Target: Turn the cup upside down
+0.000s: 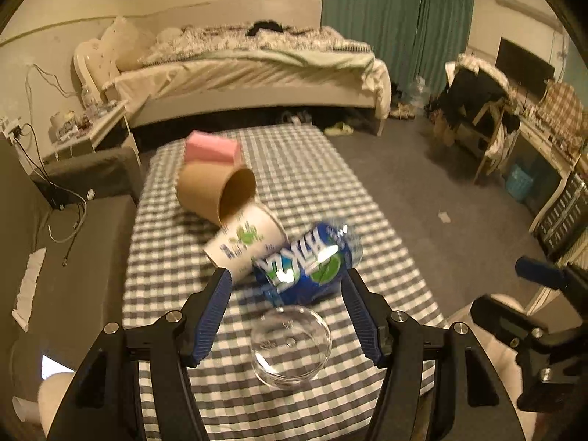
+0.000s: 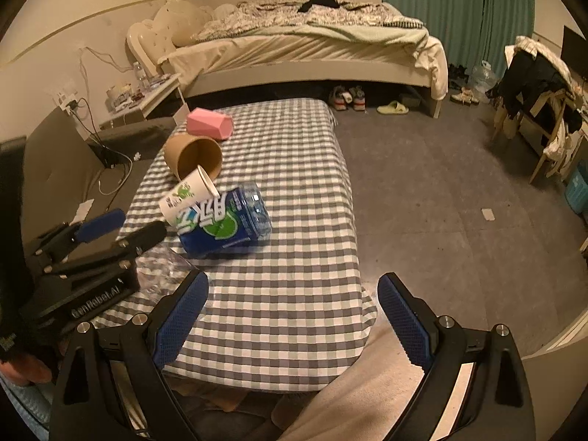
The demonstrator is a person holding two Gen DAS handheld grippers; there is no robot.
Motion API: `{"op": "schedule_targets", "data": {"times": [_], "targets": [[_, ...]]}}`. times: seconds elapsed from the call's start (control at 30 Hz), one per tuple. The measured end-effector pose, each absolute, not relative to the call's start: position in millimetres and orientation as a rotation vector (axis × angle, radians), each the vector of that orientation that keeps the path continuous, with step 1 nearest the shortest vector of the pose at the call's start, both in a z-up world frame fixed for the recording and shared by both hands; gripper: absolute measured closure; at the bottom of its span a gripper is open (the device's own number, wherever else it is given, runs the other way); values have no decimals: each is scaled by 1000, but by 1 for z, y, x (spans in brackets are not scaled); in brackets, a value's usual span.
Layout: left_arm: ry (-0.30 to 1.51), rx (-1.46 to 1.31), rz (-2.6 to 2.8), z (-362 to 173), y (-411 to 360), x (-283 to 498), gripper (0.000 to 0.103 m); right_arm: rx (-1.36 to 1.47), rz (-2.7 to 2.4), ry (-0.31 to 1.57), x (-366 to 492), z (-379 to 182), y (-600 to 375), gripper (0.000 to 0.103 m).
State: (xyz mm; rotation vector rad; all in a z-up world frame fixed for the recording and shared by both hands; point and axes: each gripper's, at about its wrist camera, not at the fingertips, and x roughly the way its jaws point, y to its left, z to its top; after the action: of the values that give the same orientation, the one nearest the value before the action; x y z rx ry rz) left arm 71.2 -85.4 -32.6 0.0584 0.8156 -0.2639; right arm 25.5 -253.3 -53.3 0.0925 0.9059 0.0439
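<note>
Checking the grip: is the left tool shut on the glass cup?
No, the left tool is open, with the glass cup untouched between.

Left gripper (image 1: 288,316): matte black frame with triangular cut-outs in each arm, silver round-head screws at the joints, and fingers (image 1: 215,316) faced with blue cross-hatched pads toothed along the edge. Right gripper (image 2: 292,321): same build, black arms with silver screws and blue textured pads on its fingers (image 2: 404,325). From the right wrist view, the left unit's black body carries white "GenRobot.AI" lettering, and bare fingers of the holding hand (image 2: 27,369) show behind it below a dark sleeve.
</note>
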Motion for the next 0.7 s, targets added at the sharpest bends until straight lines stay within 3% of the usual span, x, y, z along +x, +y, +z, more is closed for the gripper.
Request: {"op": "schedule_targets", "data": {"times": [0.3, 0.5, 0.7], "targets": [[671, 37, -206, 17, -48, 25, 38, 66, 55, 786, -1, -14, -236, 9], [626, 43, -141, 21, -26, -10, 38, 57, 89, 703, -25, -6, -219, 9], [627, 27, -102, 5, -11, -31, 25, 72, 114, 694, -35, -26, -204, 9]]}}
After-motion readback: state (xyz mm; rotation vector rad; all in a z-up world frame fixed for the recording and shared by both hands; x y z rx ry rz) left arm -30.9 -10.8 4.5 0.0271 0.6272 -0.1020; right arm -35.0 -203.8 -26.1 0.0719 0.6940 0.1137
